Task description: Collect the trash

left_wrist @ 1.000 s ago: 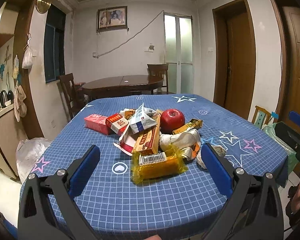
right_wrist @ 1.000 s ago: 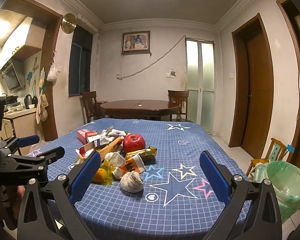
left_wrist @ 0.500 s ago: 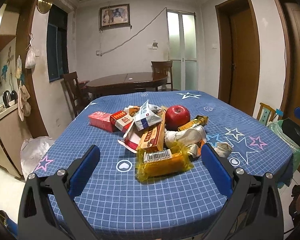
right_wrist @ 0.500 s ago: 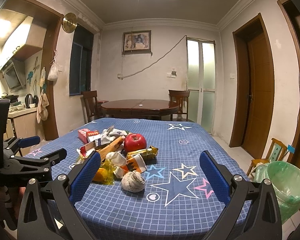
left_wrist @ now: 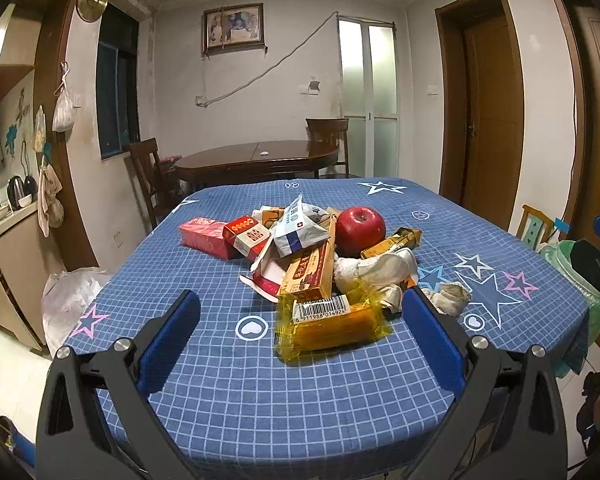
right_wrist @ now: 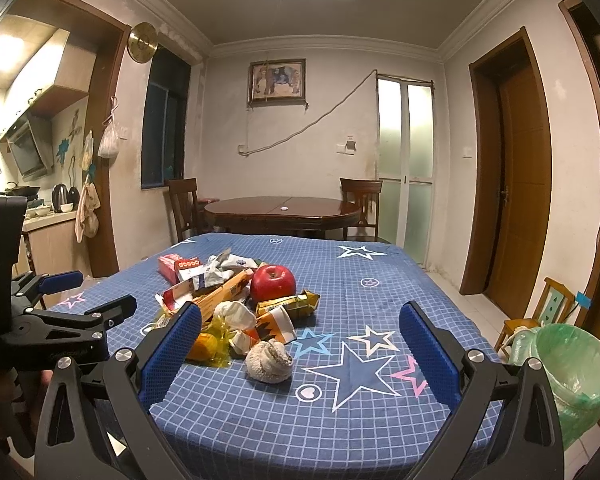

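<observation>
A heap of trash lies mid-table on the blue star tablecloth (left_wrist: 260, 392): a yellow barcode wrapper (left_wrist: 332, 322), an orange box (left_wrist: 312, 272), red boxes (left_wrist: 220, 236), a white-blue packet (left_wrist: 300, 232), crumpled paper (left_wrist: 448, 298) and a red apple (left_wrist: 360, 226). My left gripper (left_wrist: 298, 326) is open and empty, near the table's front edge with the yellow wrapper between its fingers' line of sight. My right gripper (right_wrist: 300, 338) is open and empty, over the front right; the crumpled paper ball (right_wrist: 270, 362) lies just ahead. A bin with a green bag (right_wrist: 572, 372) stands right of the table.
A dark wooden table (right_wrist: 282, 210) with chairs stands behind. A brown door (right_wrist: 516, 208) is on the right, a small wooden chair (right_wrist: 540, 308) beside the bin. A white plastic bag (left_wrist: 72, 296) lies on the floor at left, by a kitchen counter.
Both grippers have drifted slightly; the left view has tilted up a little and the trash heap sits a bit farther right. Nothing was grasped.
</observation>
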Demonstrator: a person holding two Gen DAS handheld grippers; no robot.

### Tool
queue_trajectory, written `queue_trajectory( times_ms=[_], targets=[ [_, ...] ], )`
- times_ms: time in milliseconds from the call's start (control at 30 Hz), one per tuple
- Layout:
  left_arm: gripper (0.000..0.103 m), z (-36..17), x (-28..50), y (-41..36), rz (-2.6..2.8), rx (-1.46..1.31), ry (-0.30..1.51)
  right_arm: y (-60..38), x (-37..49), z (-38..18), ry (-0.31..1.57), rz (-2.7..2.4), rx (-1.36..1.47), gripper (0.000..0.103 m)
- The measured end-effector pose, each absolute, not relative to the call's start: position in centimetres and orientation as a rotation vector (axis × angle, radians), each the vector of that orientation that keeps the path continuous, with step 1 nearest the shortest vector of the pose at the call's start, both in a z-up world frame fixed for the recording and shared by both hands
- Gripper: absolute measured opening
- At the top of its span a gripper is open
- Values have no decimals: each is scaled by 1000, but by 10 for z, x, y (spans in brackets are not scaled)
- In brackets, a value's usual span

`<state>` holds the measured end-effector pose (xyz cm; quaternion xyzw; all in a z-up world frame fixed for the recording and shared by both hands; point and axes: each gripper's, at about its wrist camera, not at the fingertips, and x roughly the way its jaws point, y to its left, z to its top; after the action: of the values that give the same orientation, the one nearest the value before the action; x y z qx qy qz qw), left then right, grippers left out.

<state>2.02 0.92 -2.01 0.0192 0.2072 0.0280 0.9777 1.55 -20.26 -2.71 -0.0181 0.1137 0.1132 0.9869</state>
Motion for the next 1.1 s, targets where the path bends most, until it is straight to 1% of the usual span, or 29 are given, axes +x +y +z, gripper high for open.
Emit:
queue_trajectory(
  times_ms=[633, 1100],
  targets=[
    [97, -20, 21, 9, 55, 39, 420, -200, 14, -26, 231, 239, -48, 99],
    [97, -28, 28, 16, 41, 21, 455, -196, 16, -28, 243, 248, -57, 99]
  ],
)
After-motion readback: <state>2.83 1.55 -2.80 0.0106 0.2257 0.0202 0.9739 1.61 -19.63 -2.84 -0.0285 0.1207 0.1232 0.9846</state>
